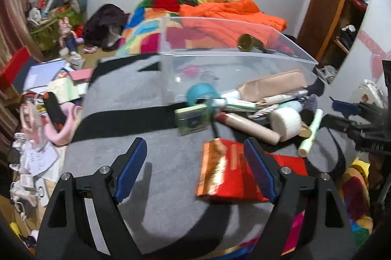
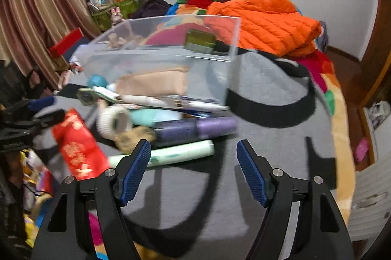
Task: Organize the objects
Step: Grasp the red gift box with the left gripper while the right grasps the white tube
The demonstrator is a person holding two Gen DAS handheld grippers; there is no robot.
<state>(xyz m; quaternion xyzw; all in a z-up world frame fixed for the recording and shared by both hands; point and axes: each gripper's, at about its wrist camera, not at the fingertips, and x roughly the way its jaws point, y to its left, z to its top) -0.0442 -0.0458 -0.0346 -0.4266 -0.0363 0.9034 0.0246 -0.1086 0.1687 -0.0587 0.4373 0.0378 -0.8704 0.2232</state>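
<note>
Blue-padded and spread wide, the left gripper point(image 1: 195, 169) holds nothing; a red packet point(image 1: 229, 174) with a gold foil edge lies on the grey blanket point(image 1: 156, 186) partly between its fingers, untouched. The right gripper point(image 2: 193, 169) also stands open and empty, a pale green tube point(image 2: 180, 152) lying just beyond its left finger.

Beyond them sits one loose pile: one white tape roll point(image 1: 286, 123), one dark purple bottle point(image 2: 195, 129), one teal tape ring point(image 1: 201, 93), one beige pouch point(image 1: 273, 85) and a few pens too blurred to count. All look light. The packet is probably flat, stiff and slick, best pinched across its short edges; the tube across its middle. Behind the pile stands one clear plastic bin point(image 1: 232, 59), rigid and likely the destination, with a green tin point(image 2: 200, 41) at its far end.
</note>
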